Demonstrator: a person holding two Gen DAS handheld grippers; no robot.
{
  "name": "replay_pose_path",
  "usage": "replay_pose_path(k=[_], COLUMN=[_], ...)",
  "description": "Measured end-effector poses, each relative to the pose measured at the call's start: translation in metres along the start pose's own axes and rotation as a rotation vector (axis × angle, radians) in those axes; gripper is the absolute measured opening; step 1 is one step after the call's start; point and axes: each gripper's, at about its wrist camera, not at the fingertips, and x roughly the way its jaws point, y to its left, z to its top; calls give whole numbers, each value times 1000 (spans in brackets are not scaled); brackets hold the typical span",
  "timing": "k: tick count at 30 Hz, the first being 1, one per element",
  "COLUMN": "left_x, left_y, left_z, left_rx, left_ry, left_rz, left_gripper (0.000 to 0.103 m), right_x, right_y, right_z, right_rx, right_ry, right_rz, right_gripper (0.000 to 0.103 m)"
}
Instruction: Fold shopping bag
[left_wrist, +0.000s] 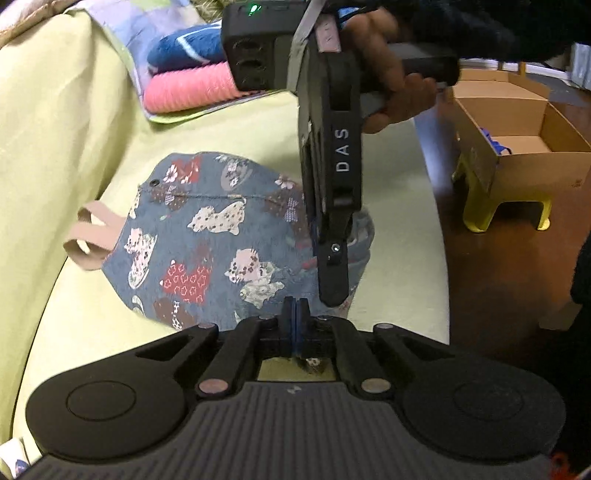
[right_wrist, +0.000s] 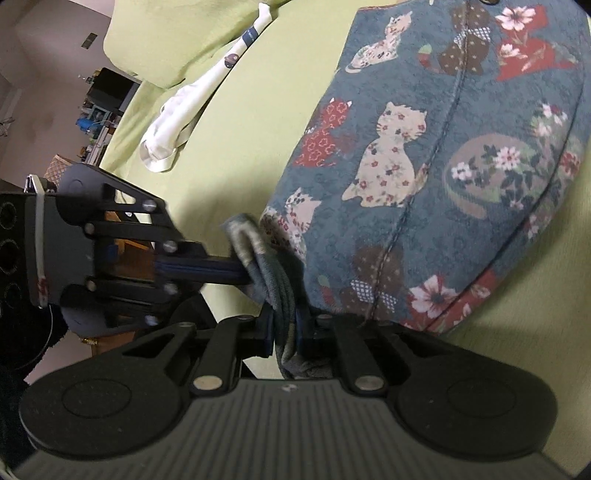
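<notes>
Right wrist view gives me the clearest read: my right gripper (right_wrist: 288, 332) is clenched on a bunched edge of the shopping bag (right_wrist: 443, 177), several layers of the blue cat-print cloth squeezed between its pads, while my left gripper (right_wrist: 245, 273) comes in from the side and pinches the same gathered corner just beside it. From the left wrist view the left gripper (left_wrist: 295, 314) shows its jaws pressed together with a scrap of printed cloth peeking out beneath them, so I judge both tools are grasping fabric, not air. The bag lies flat on the green bed cover (left_wrist: 55, 147), its tan handles (left_wrist: 92, 236) trailing off the far edge, and the right tool stands upright over the near edge with a hand (left_wrist: 391, 74) wrapped around its grip. As I see it, the step in hand is carrying this corner across to make a fold. To do it well, I want both grips kept firm and level with each other, so the edge stays straight and does not twist. I would lift only enough to clear the cloth below, then lay the corner down square to the seam. One risk is layers slipping out of the thick bunch if I pull unevenly.
</notes>
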Motion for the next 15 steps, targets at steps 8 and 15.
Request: replay_pose_path(k=[8, 15], left_x=[-12, 11], left_y=[3, 6], left_z=[8, 3], left_rx=[13, -63], left_ry=[-64, 14], left_rz=[35, 46], left_gripper=[0, 0], right_x=[-1, -1], right_y=[-2, 2], right_z=[-3, -5], right_rx=[8, -23], right_ry=[-28, -64], right_rz=[-10, -42], right_gripper=[5, 5])
